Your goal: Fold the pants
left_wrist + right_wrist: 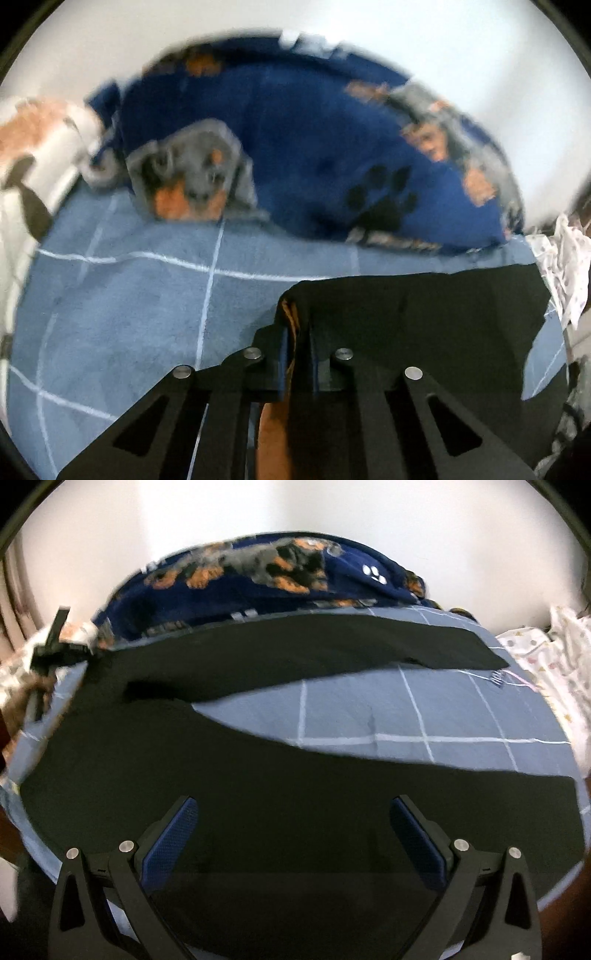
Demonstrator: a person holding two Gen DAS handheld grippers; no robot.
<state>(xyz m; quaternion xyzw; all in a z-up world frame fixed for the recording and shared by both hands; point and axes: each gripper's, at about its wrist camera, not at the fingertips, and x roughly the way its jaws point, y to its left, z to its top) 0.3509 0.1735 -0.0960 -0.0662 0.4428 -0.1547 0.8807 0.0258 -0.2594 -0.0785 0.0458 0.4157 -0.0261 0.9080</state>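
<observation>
Pants, black, lie spread on a light-blue checked bedcover. In the right wrist view both legs run out toward the right and diverge, with a wedge of bare cover between them; the near leg passes under the right gripper, the far leg lies close to a navy dog-print blanket heaped at the back edge.

Right gripper: fingers stand wide apart, blue pads facing each other, nothing between them. It hovers over the near leg; contact with the cloth cannot be confirmed.

Left gripper: fingers drawn narrow and pinching an edge of the black fabric, which rises in a fold between them. A tan strip shows at the pinch, possibly lining or the underside; not determinable.

Handling assessment: the fabric appears thin, soft and light. It drapes flat, takes a crease readily and offers no stiffness, so it will sag and trail from any single grip point. Likely non-fragile. Slippage on the napped cover looks unlikely. Recommended holds, in my judgement, are at hems, waistband or outer seam edges, one gripper at each end of the edge to be carried over, to keep the layer taut.

Markings: no brand, label or legible writing found on the pants. Paw prints are visible on the blanket; a small white three-dot mark also shows there, not readable as text. Both views are motion-blurred.
</observation>
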